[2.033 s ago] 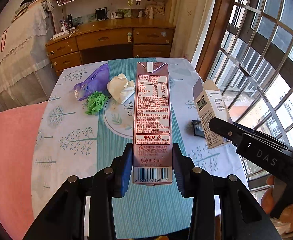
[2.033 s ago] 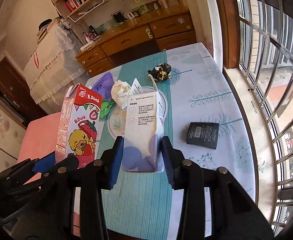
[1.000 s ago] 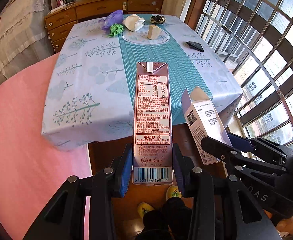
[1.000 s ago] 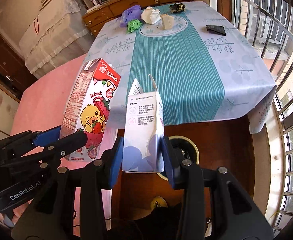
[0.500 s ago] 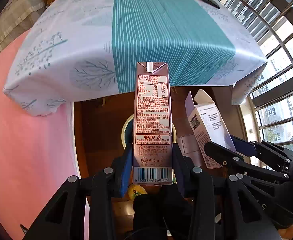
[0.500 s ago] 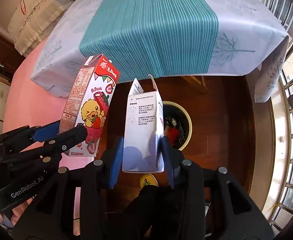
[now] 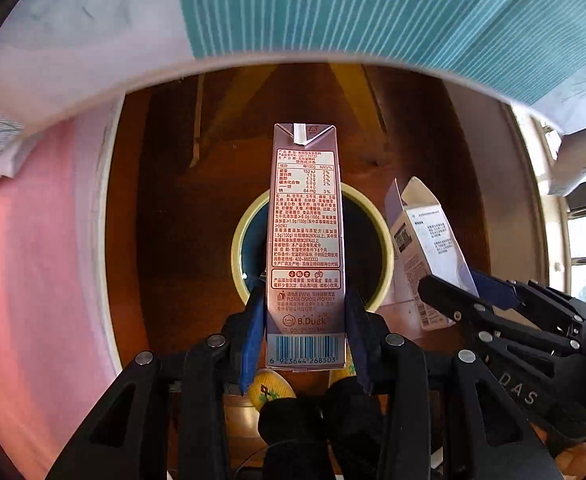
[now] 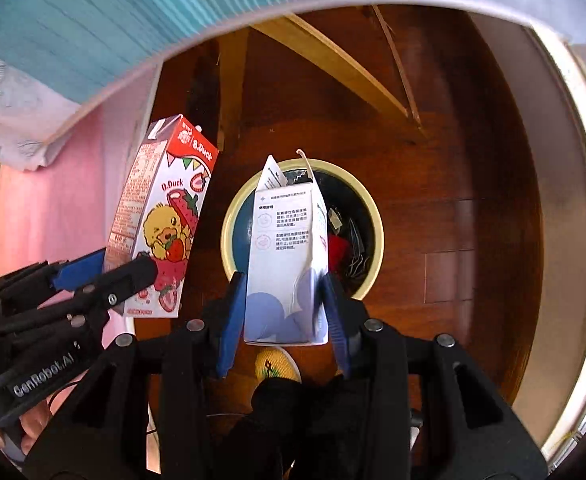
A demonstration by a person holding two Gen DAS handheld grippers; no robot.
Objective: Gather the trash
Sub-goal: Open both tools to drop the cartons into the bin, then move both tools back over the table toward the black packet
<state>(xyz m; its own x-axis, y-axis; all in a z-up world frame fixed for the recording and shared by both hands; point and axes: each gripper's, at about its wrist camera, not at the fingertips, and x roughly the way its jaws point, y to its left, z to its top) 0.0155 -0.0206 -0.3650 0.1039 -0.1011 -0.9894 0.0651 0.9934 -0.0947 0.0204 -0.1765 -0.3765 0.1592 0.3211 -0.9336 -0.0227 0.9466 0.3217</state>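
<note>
Both tools, over the counter two seconds ago, now hang above a yellow-rimmed bin (image 8: 375, 216) on the wood floor. The left tool (image 7: 304, 322) pinches a B.Duck carton (image 7: 304, 236), its side reading "PLEASE DISPOSE PROPERLY"; the right tool (image 8: 281, 318) pinches an opened white box (image 8: 287, 256). Both pieces look ready to drop; "GenRobot.AI" marks the left tool

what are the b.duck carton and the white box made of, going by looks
B.Duck carton: coated paperboard, probably foil-lined; smooth printed faces with a slight sheen, folded sealed top. White box: thin matte card, likely; its open top flaps stand loose.
</note>
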